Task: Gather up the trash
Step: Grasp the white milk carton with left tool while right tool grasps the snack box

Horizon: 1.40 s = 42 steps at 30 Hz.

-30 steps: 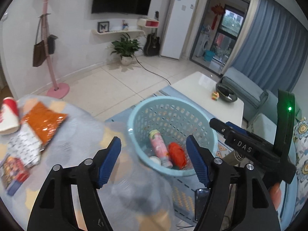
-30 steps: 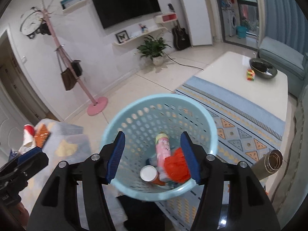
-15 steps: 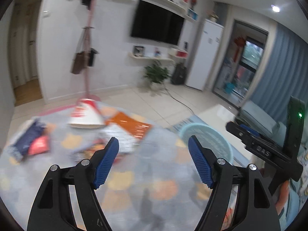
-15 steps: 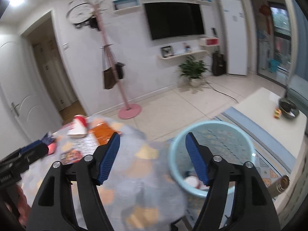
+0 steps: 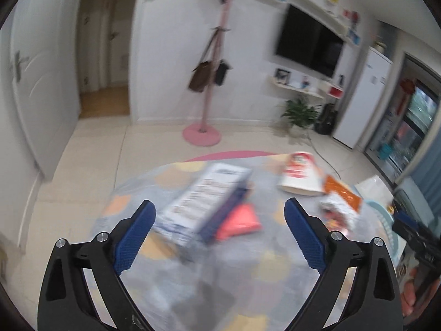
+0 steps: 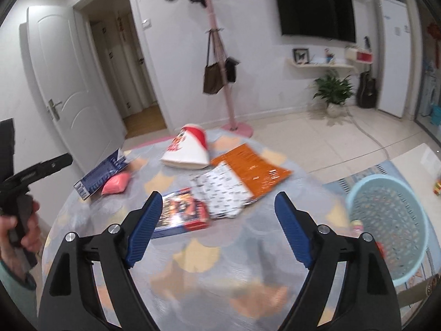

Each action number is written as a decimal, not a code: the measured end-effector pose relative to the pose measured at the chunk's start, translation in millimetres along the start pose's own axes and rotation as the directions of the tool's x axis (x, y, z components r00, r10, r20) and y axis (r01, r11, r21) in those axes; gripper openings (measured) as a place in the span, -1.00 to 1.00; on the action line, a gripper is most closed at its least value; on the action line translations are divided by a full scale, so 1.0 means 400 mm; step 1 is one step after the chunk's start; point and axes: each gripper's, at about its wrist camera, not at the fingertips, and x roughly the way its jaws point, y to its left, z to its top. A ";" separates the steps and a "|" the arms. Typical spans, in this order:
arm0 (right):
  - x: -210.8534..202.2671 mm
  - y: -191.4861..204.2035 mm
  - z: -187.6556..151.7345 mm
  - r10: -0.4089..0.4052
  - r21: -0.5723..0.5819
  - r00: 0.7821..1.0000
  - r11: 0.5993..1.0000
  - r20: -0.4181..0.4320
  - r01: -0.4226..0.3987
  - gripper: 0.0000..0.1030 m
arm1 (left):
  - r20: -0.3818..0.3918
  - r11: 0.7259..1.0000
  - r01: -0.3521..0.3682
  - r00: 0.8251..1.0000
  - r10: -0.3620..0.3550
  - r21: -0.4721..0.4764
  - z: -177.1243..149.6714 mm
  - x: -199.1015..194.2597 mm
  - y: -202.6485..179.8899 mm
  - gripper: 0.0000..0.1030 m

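Trash lies on a round table (image 6: 209, 270): a blue box (image 6: 100, 175) (image 5: 204, 207), a pink packet (image 6: 115, 183) (image 5: 238, 222), a red-and-white paper bucket on its side (image 6: 187, 149) (image 5: 299, 173), an orange bag (image 6: 250, 169), a white patterned bag (image 6: 223, 190) and a colourful packet (image 6: 183, 211). My left gripper (image 5: 219, 234) is open and empty, just short of the blue box. My right gripper (image 6: 217, 226) is open and empty above the colourful packet. A light blue basket (image 6: 388, 220) with trash inside stands right of the table.
A pink coat stand (image 6: 220, 55) with bags, a white door (image 6: 63, 82), a TV (image 6: 317, 16) and a potted plant (image 6: 333, 91) stand beyond the table. The left gripper's handle and hand show at the left edge of the right wrist view (image 6: 22, 193).
Both grippers have swung left, away from the basket and over to the table's trash. Both stayed open and empty.
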 end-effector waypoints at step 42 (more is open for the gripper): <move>0.322 0.252 -0.032 -0.302 0.025 0.913 0.947 -0.275 0.320 0.58 | 0.000 0.978 0.152 0.988 -0.153 -0.144 -0.179 -0.063 0.062 0.06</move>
